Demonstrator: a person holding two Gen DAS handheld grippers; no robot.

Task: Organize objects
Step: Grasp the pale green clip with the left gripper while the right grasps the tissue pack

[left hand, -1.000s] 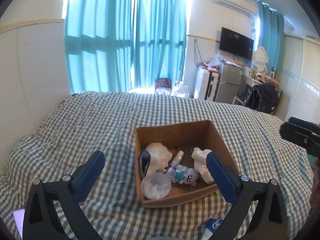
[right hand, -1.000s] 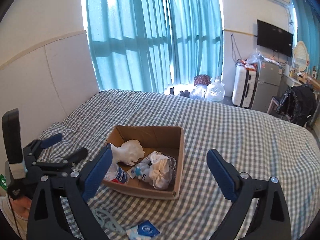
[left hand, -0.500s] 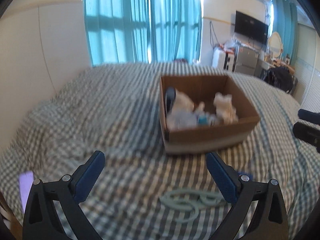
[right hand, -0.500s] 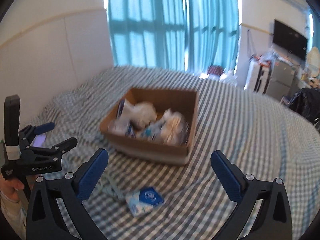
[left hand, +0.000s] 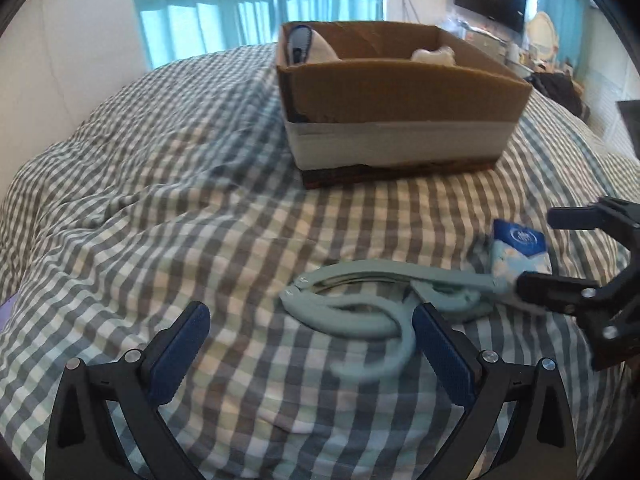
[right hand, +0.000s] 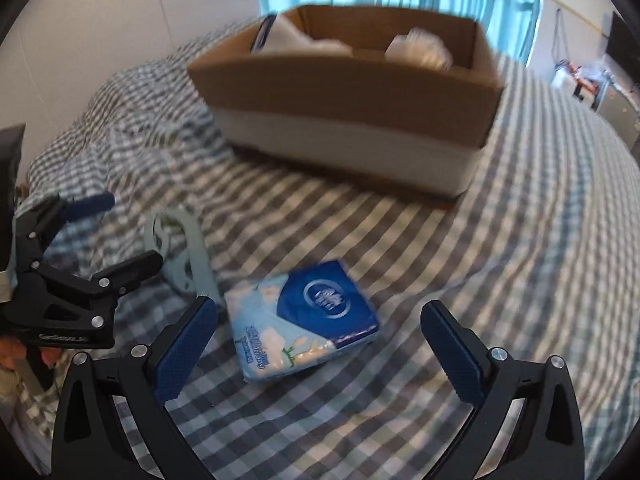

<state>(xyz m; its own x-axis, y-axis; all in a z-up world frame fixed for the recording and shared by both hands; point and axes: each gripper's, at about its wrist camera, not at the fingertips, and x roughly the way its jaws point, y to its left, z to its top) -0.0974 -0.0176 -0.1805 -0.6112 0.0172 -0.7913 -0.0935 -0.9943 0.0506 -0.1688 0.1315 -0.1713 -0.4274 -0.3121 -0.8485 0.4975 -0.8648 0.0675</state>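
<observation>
Left gripper (left hand: 310, 350), right gripper (right hand: 320, 346): black frames, blue textured pads, silver screws.

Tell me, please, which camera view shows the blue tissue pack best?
The right wrist view: the tissue pack lies whole and close on the bedspread between the open right gripper fingers. The left wrist view shows it small at the right edge, partly behind the right gripper.

Checked bed (left hand: 168, 184): box (left hand: 400, 136), hanger (left hand: 372, 300), tissues (right hand: 304, 320)

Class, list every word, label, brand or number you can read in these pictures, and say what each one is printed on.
Nothing reads clearly.
Tissue pack: round white logo and pale side lettering, both too blurred.
Left gripper: small grey lettering on its body, too blurred.
Cardboard box: no print visible.
</observation>
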